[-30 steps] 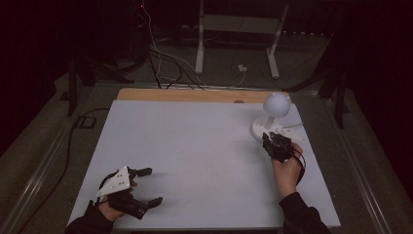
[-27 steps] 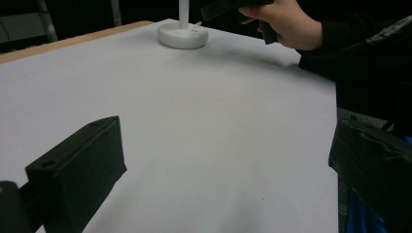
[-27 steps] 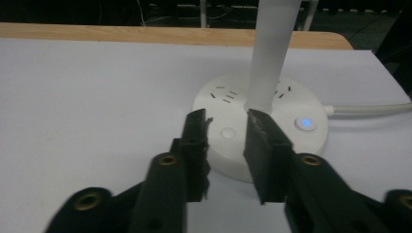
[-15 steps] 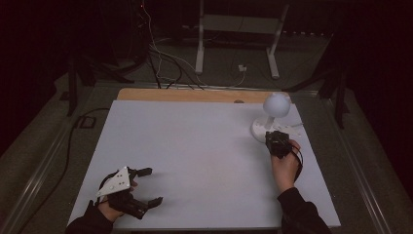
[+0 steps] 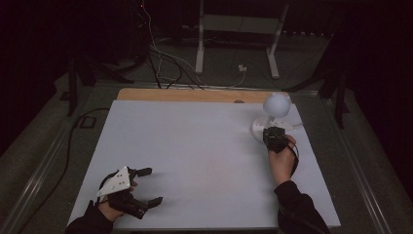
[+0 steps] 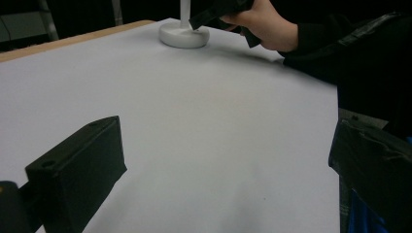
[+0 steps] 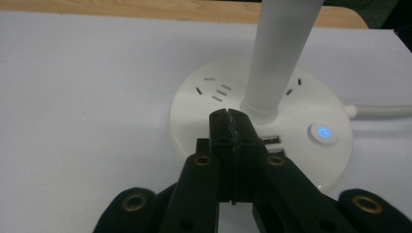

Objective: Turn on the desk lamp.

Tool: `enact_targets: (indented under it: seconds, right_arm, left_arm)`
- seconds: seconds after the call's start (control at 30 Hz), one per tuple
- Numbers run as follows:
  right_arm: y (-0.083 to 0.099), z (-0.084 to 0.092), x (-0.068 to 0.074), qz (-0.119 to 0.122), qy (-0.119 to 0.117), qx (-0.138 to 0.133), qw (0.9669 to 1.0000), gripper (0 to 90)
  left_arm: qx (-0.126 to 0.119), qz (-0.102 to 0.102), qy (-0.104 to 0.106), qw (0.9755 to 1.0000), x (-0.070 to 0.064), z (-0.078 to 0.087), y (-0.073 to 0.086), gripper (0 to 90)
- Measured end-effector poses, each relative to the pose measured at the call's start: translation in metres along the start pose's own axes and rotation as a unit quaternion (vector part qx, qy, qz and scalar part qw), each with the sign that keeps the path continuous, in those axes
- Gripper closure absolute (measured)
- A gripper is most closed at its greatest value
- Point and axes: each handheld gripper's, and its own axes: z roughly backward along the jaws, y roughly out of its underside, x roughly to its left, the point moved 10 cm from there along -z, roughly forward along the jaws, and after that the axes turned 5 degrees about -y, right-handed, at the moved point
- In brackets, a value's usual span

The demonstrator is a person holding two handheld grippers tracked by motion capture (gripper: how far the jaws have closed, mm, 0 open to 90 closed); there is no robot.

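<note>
A white desk lamp stands at the table's far right, with a round head on a stem. Its disc base carries socket slots, USB ports and a button lit blue. My right gripper is shut with nothing between its jaws, and its tips hover over the base just in front of the stem. The high view shows this gripper at the near edge of the base. My left gripper rests open at the table's front left, jaws wide apart over bare table.
The white table has a wooden strip along its far edge. A white cable leaves the lamp base to the right. Beyond the table lie floor cables and a stand's legs.
My right gripper has crept a little farther forward onto the lamp base. The left gripper has stayed put.
</note>
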Motion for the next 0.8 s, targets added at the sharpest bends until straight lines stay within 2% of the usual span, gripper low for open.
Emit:
enact_targets:
  seconds: [0.23,0.8]
  right_arm:
    - [-0.0026,-0.0028,0.0041,0.001,-0.006,0.002,1.0000,90.0]
    - [0.0010,-0.0085,0.0024,0.003,0.003,0.014,0.9999,90.0]
  left_arm:
    - [-0.002,0.001,0.000,1.0000,0.0005,0.0002,-0.0003,0.3]
    - [-0.001,0.001,0.001,1.0000,-0.0001,-0.0001,0.0001,0.3]
